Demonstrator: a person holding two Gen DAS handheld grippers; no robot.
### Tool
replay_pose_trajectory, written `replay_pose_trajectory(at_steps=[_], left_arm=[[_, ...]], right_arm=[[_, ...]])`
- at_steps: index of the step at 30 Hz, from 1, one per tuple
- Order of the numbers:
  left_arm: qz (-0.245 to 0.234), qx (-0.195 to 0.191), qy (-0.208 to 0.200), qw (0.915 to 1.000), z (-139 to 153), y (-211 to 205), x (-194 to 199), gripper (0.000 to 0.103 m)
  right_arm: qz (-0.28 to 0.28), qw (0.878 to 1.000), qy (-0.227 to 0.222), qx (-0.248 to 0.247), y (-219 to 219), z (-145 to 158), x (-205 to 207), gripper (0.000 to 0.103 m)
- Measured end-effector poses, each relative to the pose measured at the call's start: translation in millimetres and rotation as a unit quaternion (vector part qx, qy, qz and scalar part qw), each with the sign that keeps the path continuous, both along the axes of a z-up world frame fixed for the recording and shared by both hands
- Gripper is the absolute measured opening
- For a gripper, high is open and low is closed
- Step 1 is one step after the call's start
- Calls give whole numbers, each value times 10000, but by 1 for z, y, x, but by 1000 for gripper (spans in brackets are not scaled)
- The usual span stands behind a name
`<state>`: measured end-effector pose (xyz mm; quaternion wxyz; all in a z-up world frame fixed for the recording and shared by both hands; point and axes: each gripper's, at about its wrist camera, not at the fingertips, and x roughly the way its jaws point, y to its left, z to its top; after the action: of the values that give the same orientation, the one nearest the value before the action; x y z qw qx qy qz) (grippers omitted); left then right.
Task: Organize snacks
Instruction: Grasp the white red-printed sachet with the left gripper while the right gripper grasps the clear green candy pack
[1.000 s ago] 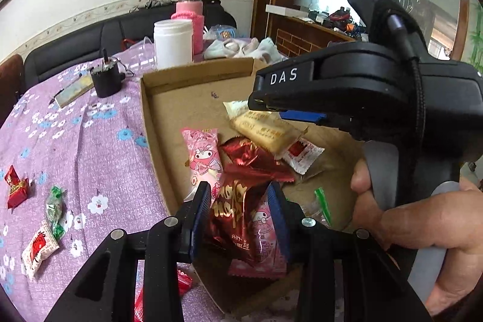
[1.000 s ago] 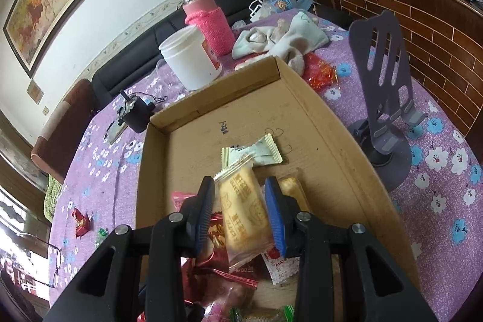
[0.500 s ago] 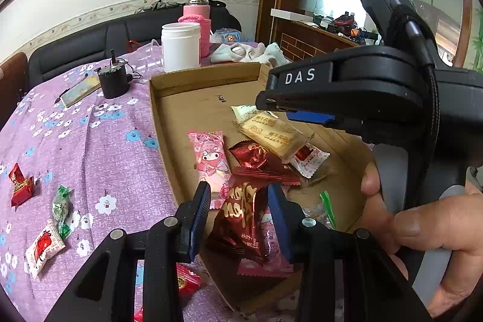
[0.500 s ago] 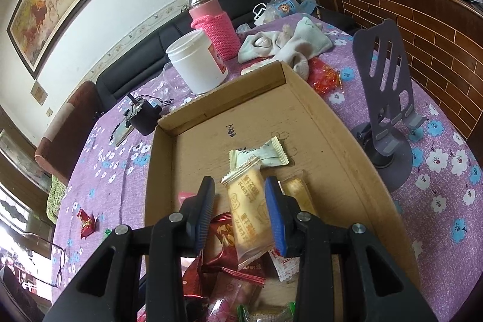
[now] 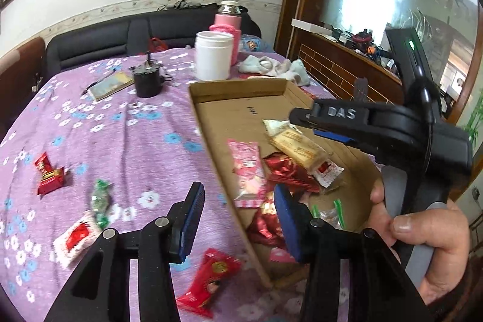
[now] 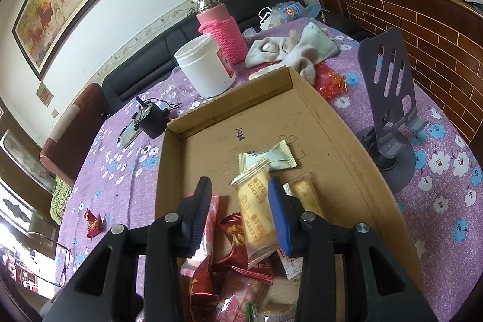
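A shallow cardboard box (image 5: 238,86) holds a pile of snacks: a pink packet (image 5: 246,171), dark red packets (image 5: 286,171) and a pale green one (image 6: 268,159). My left gripper (image 5: 240,219) hovers over the box's near left wall. Its jaws are opening and nothing is between them. A dark red packet (image 5: 264,227) lies just beneath. My right gripper (image 6: 238,212) is over the pile with its jaws opening. A yellow biscuit packet (image 6: 253,210) lies between them beside the right pad, clear of the left pad. Loose snacks lie on the purple cloth: a red candy (image 5: 48,174), a green candy (image 5: 101,201), a white-red packet (image 5: 74,237) and a red packet (image 5: 208,282).
Behind the box stand a white jar (image 5: 212,56) and a pink-sleeved bottle (image 5: 226,29), with a small black device (image 5: 148,80) to their left. A grey phone stand (image 6: 389,116) and a crumpled cloth (image 6: 289,50) sit to the right. Glasses (image 6: 60,258) lie near the table's left edge.
My left gripper let go of the dark red packet into the box, opened, and drew back left and up. My right jaws widened off the yellow biscuit packet.
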<state>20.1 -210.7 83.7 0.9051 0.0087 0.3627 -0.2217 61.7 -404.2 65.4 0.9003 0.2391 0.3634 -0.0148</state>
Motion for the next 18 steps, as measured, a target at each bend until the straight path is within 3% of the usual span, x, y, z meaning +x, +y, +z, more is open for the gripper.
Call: replay_pose_trajectory(at_steps=[4, 7, 11, 18], left_arm=[[138, 41, 15, 9999, 7, 29, -2, 59], [413, 319, -260, 9983, 9, 58, -7, 67], [747, 767, -415, 9934, -1, 102, -5, 68], [770, 802, 215, 9936, -44, 148, 22, 68]], right_arm=[[62, 10000, 28, -55, 5, -1, 1, 40], [97, 9999, 31, -63, 7, -2, 1, 40], [126, 9998, -8, -145, 12, 0, 0, 40], [315, 9987, 4, -400, 31, -2, 0, 40]])
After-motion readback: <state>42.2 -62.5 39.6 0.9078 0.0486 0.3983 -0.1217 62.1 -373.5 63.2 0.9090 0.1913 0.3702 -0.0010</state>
